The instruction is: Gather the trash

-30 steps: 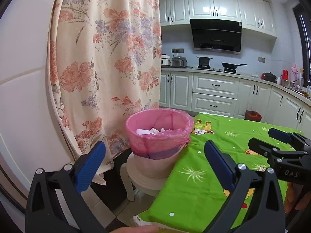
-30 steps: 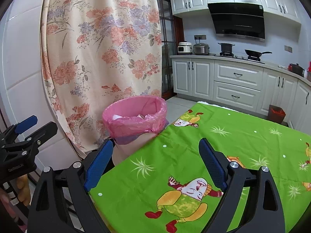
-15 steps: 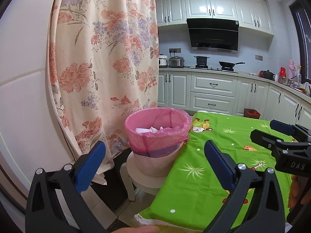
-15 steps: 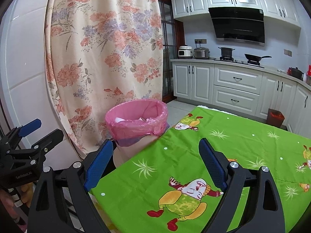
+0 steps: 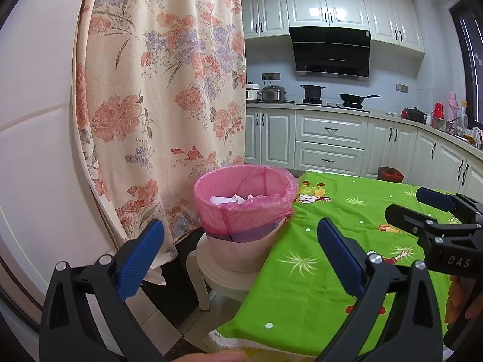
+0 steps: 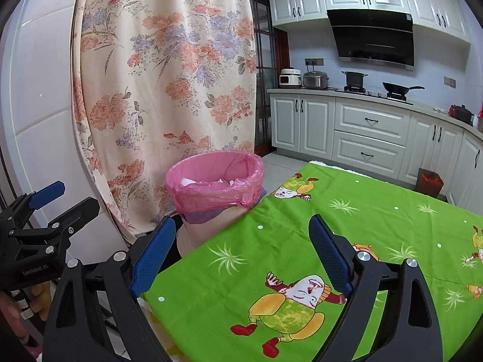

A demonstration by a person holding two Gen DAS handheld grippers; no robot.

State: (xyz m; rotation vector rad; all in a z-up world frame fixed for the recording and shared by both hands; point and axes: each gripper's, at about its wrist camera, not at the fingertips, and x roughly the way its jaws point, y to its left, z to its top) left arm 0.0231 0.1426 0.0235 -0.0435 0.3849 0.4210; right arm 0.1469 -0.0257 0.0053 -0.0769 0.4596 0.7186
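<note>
Grippers first: left gripper (image 5: 240, 252) and right gripper (image 6: 240, 249) both spread wide, holding nothing, above the green tablecloth (image 6: 347, 241). Beyond, the pink-lined bin (image 5: 244, 211) stands on a white stool (image 5: 220, 274), containing what appears to be white paper scraps (image 5: 232, 199).

Ahead of the left gripper (image 5: 240, 255), open air is leading to the bin's (image 5: 244, 208) mouth; the curtain (image 5: 163, 90) is crowding its left.
</note>
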